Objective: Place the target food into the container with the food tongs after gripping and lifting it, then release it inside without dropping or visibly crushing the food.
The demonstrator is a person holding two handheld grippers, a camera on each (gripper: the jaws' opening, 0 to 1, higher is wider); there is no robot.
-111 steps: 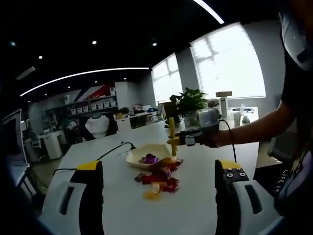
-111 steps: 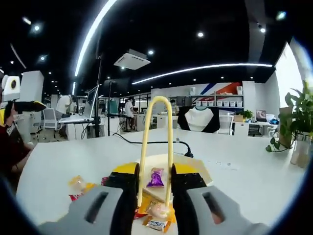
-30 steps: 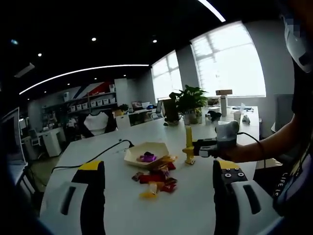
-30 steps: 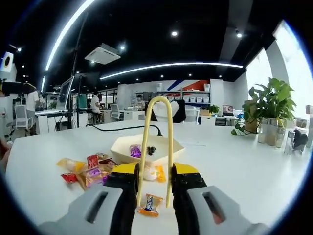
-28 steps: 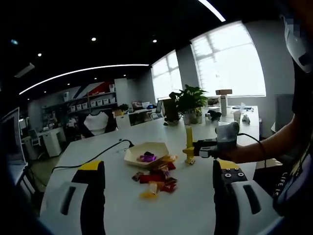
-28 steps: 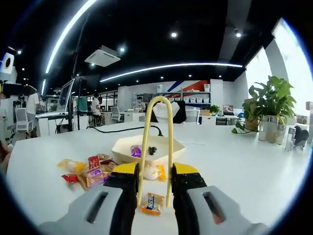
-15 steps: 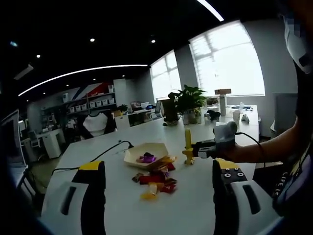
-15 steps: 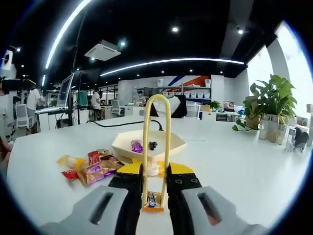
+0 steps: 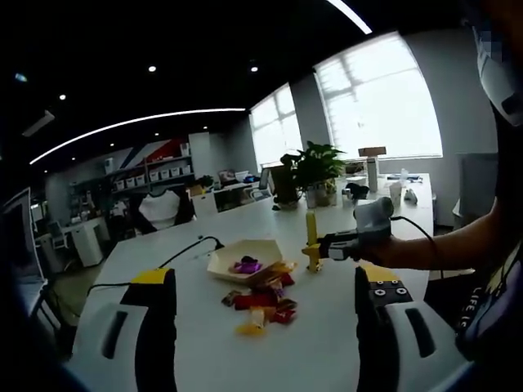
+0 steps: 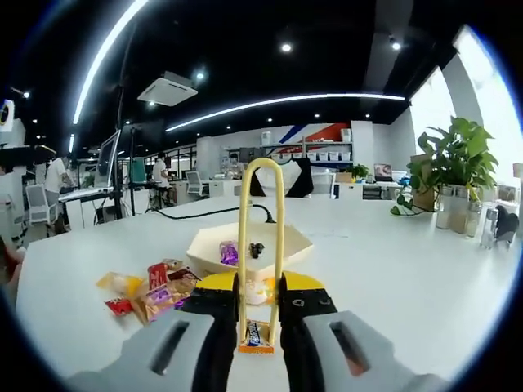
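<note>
- Right gripper point(image 10: 260, 314): jaws drawn narrow, squeezing the yellow plastic food tongs point(image 10: 261, 237), whose loop rises straight ahead between them.
- Target: a small orange-and-blue wrapped candy point(image 10: 256, 336) sits between the tong tips, low between the jaws. Whether it is off the white counter point(image 10: 409, 278) cannot be told.
- Risk, slip: the wrapper looks smooth and the tong tips hold a thin edge; a quick lift or a tilt could let it drop short of the container.
- Risk, crush: further closing of the jaws would flatten the tongs on the candy and deform it.
- Risk, collision: the scattered pile of red and yellow wrapped snacks point(image 10: 151, 290) lies ahead and left of the jaws, before the container; a low carry could drag through it.
- Container: the pale angular shallow bowl point(image 10: 249, 247) stands ahead of the jaws, beyond the tong loop. It holds a purple wrapped sweet point(image 10: 228, 252) and a small dark piece point(image 10: 257, 246).
- Left gripper point(image 9: 257, 327): jaws wide apart, holding nothing, hovering well back from the bowl.
</note>
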